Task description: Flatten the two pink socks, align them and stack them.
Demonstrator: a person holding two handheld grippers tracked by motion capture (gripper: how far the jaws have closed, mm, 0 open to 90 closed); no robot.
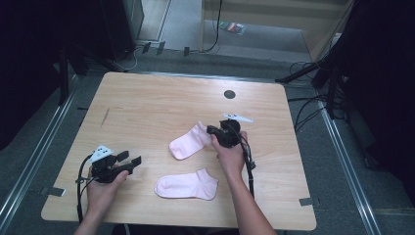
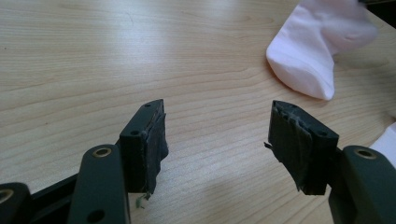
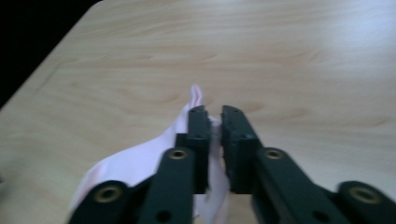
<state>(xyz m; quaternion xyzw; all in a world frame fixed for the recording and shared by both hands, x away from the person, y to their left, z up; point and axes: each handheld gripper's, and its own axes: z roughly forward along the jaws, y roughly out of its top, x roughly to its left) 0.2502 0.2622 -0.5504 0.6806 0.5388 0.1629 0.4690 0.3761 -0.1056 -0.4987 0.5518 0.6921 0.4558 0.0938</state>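
High view: the right gripper (image 1: 211, 130) pinches the cuff of the farther pink sock (image 1: 188, 142), whose toe end trails away from the fingertips across the wooden table (image 1: 147, 105). From the right gripper view, the jaws stand narrow with a fold of pink fabric (image 3: 140, 163) bunched between the pads (image 3: 200, 140); a slim gap remains, so the hold looks light, though blur makes the contact hard to judge. The left gripper (image 1: 131, 159) hovers with its jaws wide and nothing between them, the nearer sock (image 1: 187, 186) lying flat just off its right fingertip.

Both socks are likely very light, soft and floppy: they will drape and fold rather than keep shape, and thin knit can slip from a loose pinch. The cuff edge or the toe gives the best purchase, gathered into a doubled layer.

That table is smooth pale wood with a small dark round hole (image 1: 229, 94) well beyond the fingers. Around it lie grey floor, metal rails and trailing cables (image 1: 303, 115), dimly lit.
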